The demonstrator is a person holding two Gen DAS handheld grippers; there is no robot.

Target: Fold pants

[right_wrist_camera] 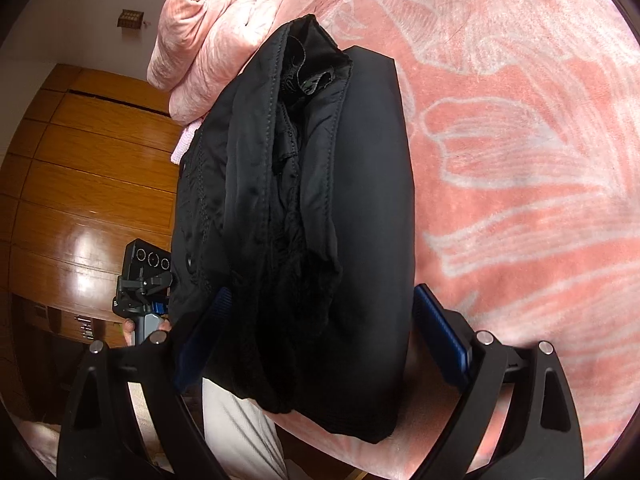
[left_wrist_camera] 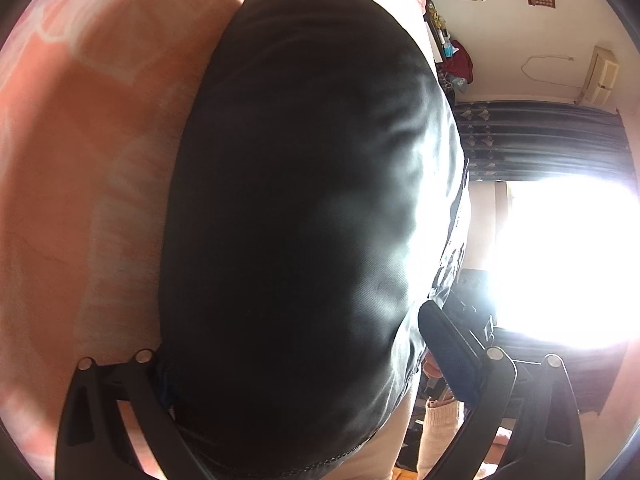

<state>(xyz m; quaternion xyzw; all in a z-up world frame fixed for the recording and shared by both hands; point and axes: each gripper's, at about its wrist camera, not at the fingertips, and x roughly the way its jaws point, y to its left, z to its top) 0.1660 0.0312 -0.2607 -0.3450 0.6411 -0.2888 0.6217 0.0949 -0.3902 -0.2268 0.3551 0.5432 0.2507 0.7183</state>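
Observation:
The black pants are folded into a thick bundle that rests on the pink flowered blanket, with the open waistband end facing the right wrist view. My right gripper straddles this end with its jaws wide, both blue pads against the bundle's sides. In the left wrist view the pants fill the frame as a smooth dark bulge. My left gripper holds them between its fingers: one pad presses the cloth and the other is hidden behind it. The left gripper's body shows beside the bundle.
A rolled pink quilt lies on the bed beyond the pants. A wooden wardrobe stands past the bed's edge. The person's pale trousers are close under the bundle. A bright window and a dark curtain are nearby.

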